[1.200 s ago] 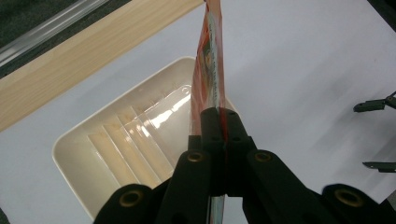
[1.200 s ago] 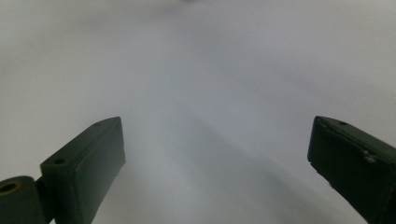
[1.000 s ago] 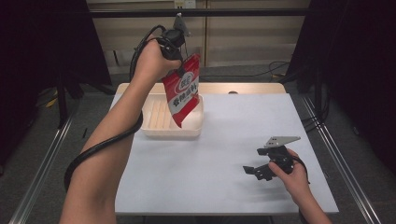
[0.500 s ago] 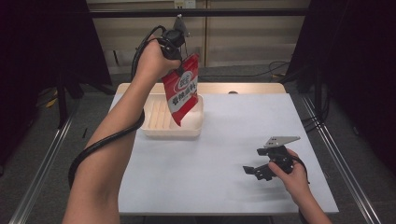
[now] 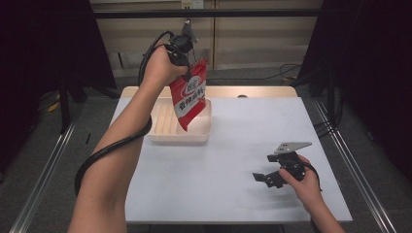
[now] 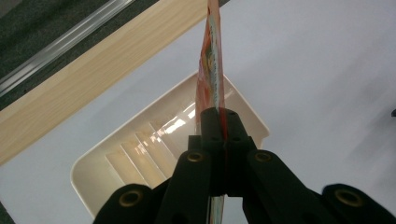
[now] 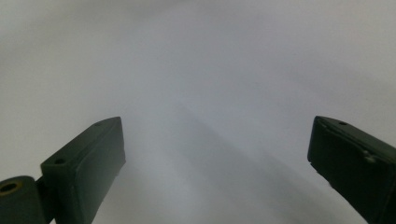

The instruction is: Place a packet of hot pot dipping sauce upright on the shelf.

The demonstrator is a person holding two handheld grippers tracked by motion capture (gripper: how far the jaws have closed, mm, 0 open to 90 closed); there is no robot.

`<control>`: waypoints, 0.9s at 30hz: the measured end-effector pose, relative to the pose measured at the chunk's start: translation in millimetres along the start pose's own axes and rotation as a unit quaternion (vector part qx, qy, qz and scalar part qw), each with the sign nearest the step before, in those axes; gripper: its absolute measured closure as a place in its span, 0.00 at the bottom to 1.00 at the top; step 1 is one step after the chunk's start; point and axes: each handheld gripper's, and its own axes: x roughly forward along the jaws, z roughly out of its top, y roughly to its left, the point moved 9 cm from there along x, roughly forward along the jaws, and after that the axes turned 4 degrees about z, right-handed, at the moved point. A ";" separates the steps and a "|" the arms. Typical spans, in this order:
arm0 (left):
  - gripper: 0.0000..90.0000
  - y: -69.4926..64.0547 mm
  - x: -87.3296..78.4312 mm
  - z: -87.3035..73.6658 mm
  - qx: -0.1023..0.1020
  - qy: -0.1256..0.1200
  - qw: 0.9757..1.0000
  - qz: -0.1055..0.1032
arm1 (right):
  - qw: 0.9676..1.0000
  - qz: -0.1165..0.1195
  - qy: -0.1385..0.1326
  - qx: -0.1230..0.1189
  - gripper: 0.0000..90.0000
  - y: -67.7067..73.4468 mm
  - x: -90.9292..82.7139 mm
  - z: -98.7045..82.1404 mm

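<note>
A red snack bag [image 5: 191, 94] with white lettering hangs upright over a cream ribbed tray [image 5: 167, 130] at the back left of the table. My left gripper [image 5: 186, 74] is shut on the bag's top edge, raised well above the tray. In the left gripper view the bag [image 6: 211, 74] shows edge-on between the closed jaws of my left gripper [image 6: 223, 122], with the tray [image 6: 154, 154] straight below. My right gripper [image 5: 262, 178] rests low at the table's front right, open, with nothing between its fingers; in the right gripper view my right gripper [image 7: 217, 154] has only white table between its fingers.
The white table top [image 5: 243, 131] has a wooden strip [image 5: 252, 91] along its far edge. Metal rails [image 5: 46, 160] run along the floor on both sides. A black cable [image 5: 104, 155] trails under the left forearm.
The left gripper and the bag have barely shifted, staying held above the tray. The right gripper has not moved.
</note>
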 end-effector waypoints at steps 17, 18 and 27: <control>1.00 -4.3 14.1 -5.6 0.001 0.004 1.000 -0.011 | 1.000 0.001 0.004 0.000 0.04 0.8 1.0 -1.1; 1.00 -4.4 14.7 -6.2 0.000 0.006 1.000 -0.013 | 1.000 0.001 0.004 0.000 0.04 1.1 1.0 -1.0; 1.00 -5.5 19.9 -10.3 -0.019 0.012 1.000 -0.022 | 1.000 0.000 0.004 -0.001 0.04 0.7 1.1 -1.0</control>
